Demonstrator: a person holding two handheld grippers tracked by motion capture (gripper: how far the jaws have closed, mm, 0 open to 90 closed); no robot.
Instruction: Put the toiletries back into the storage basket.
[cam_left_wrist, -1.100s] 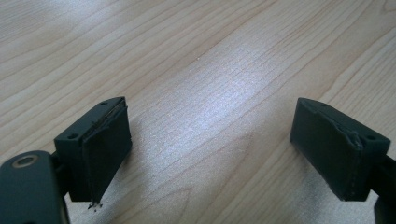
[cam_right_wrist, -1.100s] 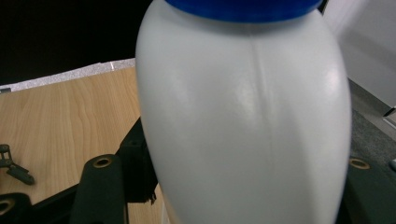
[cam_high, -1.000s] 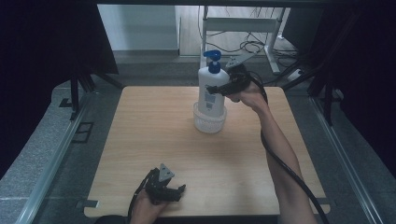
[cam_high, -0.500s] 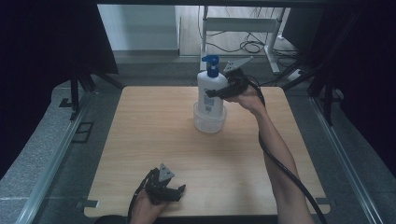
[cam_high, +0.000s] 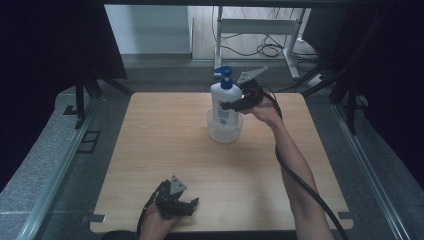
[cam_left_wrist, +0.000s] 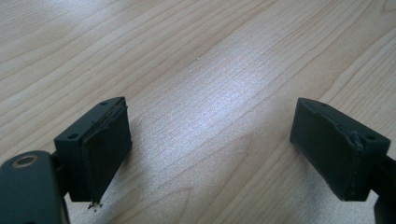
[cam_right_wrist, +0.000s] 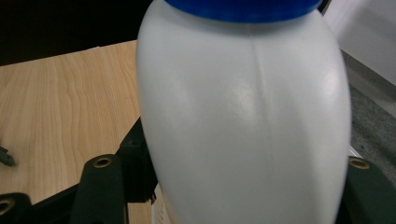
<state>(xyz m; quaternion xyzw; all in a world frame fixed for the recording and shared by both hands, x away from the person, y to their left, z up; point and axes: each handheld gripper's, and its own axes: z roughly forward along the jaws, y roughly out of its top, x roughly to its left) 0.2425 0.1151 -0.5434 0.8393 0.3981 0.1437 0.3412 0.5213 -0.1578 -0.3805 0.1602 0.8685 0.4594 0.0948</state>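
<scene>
A white pump bottle (cam_high: 223, 102) with a blue pump head stands upright with its base inside a clear round container (cam_high: 224, 128) at the far middle of the wooden table (cam_high: 165, 135). My right gripper (cam_high: 227, 105) is shut on the bottle's side, reaching in from the right. Seen from the right gripper view, the bottle (cam_right_wrist: 243, 121) sits squeezed between the two black jaws. Near the table's front edge my left gripper (cam_high: 192, 205) rests low over the wood. Its fingers (cam_left_wrist: 105, 144) stand wide apart in the left gripper view, with only bare wood between them.
Grey floor and metal rails run along both sides of the table. Behind the far edge stand a white frame (cam_high: 260, 27) and loose cables (cam_high: 270, 50). The right gripper's black cable (cam_high: 300, 180) trails along the forearm.
The right hand has lowered the bottle, so its base now sits deeper in the clear container. The left gripper has stayed where it was.
</scene>
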